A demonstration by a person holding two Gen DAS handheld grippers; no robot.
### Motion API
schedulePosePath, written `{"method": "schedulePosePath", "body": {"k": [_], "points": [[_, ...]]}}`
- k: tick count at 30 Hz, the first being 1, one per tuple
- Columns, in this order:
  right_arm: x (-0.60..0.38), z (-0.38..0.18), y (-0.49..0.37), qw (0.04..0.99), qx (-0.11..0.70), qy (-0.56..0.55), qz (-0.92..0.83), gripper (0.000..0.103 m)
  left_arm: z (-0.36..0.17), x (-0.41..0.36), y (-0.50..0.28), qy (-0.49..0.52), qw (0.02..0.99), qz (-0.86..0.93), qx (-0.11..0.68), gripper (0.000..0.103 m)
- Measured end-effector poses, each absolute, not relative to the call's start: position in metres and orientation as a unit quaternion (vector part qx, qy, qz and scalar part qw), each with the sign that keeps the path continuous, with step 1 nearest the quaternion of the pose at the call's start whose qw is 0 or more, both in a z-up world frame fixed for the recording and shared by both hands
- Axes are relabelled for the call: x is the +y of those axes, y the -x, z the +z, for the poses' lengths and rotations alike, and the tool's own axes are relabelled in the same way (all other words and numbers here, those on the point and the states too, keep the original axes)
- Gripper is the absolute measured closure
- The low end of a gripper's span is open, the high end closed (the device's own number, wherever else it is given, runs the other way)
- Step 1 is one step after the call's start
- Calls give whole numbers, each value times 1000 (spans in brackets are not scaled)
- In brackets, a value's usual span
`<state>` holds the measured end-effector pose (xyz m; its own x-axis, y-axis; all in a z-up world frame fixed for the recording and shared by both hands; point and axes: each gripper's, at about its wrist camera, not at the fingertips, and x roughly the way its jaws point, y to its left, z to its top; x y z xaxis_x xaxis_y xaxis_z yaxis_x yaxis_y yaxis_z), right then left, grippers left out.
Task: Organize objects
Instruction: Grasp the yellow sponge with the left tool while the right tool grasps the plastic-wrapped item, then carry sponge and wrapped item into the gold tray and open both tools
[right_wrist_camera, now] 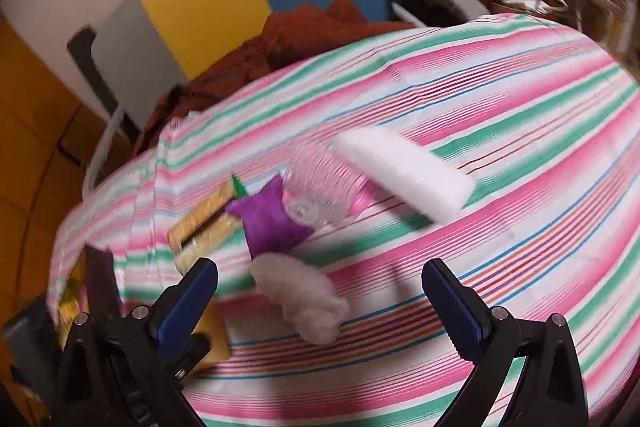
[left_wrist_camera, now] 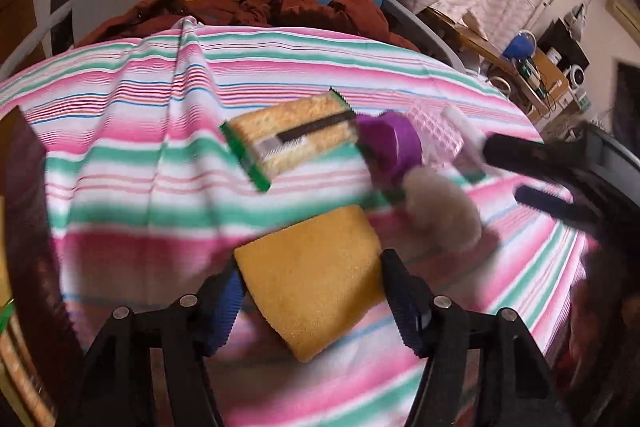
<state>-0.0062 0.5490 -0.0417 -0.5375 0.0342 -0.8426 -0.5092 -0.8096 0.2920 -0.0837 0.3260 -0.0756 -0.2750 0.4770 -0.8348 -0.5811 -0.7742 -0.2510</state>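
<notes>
L gripper seemingly clamped, R gripper agape

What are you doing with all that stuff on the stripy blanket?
A person is tidying things with two hand-held grippers. The left gripper has its fingers closed on a yellow sponge. The right gripper is open and holds nothing, hovering above a fluffy cotton puff. On the striped cloth a purple pouch, a clear pink bottle, a white foam block and a snack packet lie close together.

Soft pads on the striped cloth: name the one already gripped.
The plain yellow sponge, clamped by the left gripper. The fluffy beige puff and white foam block lie loose.
</notes>
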Motion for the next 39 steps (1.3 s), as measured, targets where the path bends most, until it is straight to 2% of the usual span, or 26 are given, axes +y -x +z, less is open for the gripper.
{"method": "schedulePosePath", "body": {"k": [6,13,15,18,19,21,22,23,30,39], "points": [[544,-56,13,168,237,478,829,0,-77,316,64,473,342,807,85,37],[541,-72,25,156,222,500,823,1,-84,321,71,474,346,805,81,36],[537,-75,28,160,214,506,820,4,-86,321,70,470,350,806,82,35],[532,-81,30,157,195,522,815,20,-88,319,71,470,355,805,73,35],[531,-83,30,157,187,528,814,33,-88,319,71,468,356,805,73,35],[526,-83,31,164,160,531,816,50,-88,318,70,465,359,806,73,35],[526,-83,31,162,159,530,817,64,-88,318,69,460,360,808,74,35],[526,-81,30,155,165,528,818,66,-89,317,68,458,361,809,73,35],[511,-70,30,69,179,511,838,67,-82,313,62,457,357,811,77,41],[473,-52,32,-4,164,478,863,67,-33,269,39,417,358,833,71,41]]}}
